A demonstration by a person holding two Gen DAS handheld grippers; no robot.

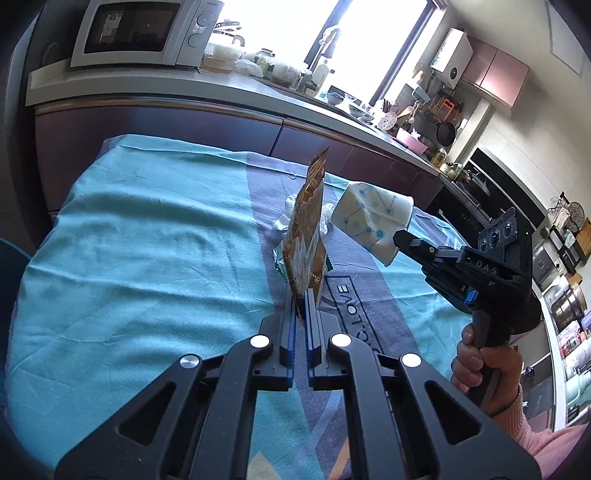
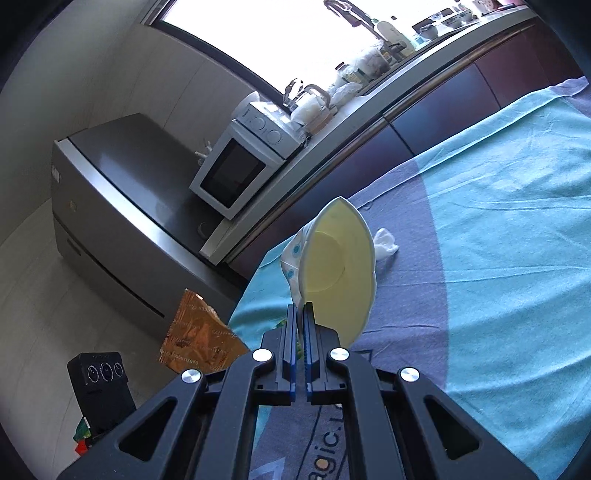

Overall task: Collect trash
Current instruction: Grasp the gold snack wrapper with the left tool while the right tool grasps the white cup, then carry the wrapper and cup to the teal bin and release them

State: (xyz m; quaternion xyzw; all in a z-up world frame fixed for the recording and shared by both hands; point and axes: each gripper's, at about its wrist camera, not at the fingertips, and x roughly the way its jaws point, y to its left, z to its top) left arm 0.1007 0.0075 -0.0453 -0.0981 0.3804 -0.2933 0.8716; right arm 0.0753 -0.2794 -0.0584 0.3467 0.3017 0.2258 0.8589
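While my left gripper (image 1: 303,295) stands with its jaws clamped on the lower edge of a brown snack wrapper (image 1: 308,229), the wrapper rises upright above the table, edge-on to the left wrist camera. In the right wrist view the same wrapper (image 2: 201,332) appears at lower left, lifted clear of the cloth.

My right gripper (image 2: 300,308) is closed on the rim of a crushed paper cup (image 2: 338,269). The rim wall sits pinched between the two blue pads, and the pale yellow inside of the cup faces the right wrist camera. In the left wrist view the cup (image 1: 373,218) shows a white outside with blue dots and lines, held off the table at the tip of the right gripper (image 1: 400,238). My right hand (image 1: 484,369) grips the handle below it.

The table carries a teal and grey-purple cloth (image 1: 147,240). A crumpled white tissue (image 2: 386,243) lies on the cloth beyond the cup. A small green-edged wrapper (image 1: 280,264) lies flat just behind the brown wrapper. A microwave (image 1: 140,31) stands on the counter behind the table.
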